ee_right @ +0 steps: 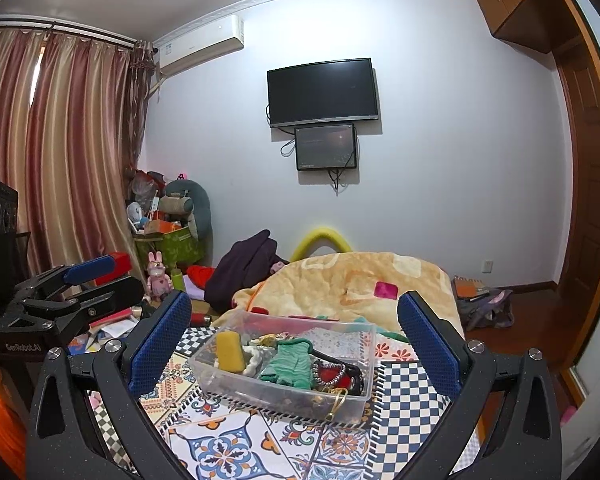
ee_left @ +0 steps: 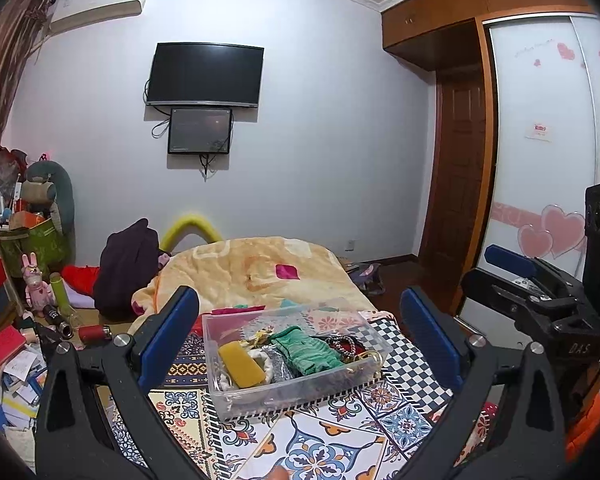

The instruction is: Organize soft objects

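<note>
The left hand-held gripper (ee_left: 300, 328) is held wide apart, nothing gripped; the right hand-held gripper (ee_right: 294, 330) is spread just as wide and empty. Between each pair of blue pads a clear bin (ee_left: 236, 390) is framed, set on the patterned cloth (ee_left: 320, 440). Inside are seen a yellow sponge (ee_left: 242, 364), green cloth (ee_left: 308, 350) and red beaded piece (ee_right: 334, 374). Beyond, a yellow blanket (ee_left: 252, 268) is piled.

Clear plastic, soft cloth, matt black frames

Glossy see-through plastic bin (ee_left: 292, 360) holds a ribbed green cloth (ee_left: 308, 350) and a matt yellow sponge (ee_right: 230, 350); it sits on a smooth printed mat (ee_right: 412, 396), fleecy blanket (ee_left: 252, 268) behind; left gripper (ee_left: 296, 344) has textured blue pads (ee_left: 168, 332), shiny metal screws
</note>
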Tool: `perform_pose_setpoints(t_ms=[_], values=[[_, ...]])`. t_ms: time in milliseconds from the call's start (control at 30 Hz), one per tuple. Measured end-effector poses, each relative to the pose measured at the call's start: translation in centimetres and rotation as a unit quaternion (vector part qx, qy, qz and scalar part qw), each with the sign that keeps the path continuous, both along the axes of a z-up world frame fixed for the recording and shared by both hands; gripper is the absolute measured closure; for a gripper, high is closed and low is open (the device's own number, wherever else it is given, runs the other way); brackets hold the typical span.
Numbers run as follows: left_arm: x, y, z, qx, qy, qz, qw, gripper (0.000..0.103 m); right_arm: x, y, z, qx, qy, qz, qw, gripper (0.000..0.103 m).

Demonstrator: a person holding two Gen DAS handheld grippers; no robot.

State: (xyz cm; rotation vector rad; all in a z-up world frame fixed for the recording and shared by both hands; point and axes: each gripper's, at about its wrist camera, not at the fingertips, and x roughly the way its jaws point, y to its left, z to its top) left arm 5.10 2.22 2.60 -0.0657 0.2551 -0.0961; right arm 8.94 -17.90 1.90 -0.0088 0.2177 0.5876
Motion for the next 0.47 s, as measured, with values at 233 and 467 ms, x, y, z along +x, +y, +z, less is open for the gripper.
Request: perform_pose_setpoints(t_ms=[233, 467], values=[[-0.19, 0.43, 0.02, -0.009, 0.002, 0.002, 1.0000, 0.000, 0.03, 0.00, 0.03, 0.000, 0.000, 0.000, 1.000, 0.000], [-0.24, 0.16, 0.16, -0.007, 0.003, 0.001, 1.0000, 0.000, 0.05, 0.01, 0.07, -0.001, 0.000, 0.000, 1.000, 0.000]])
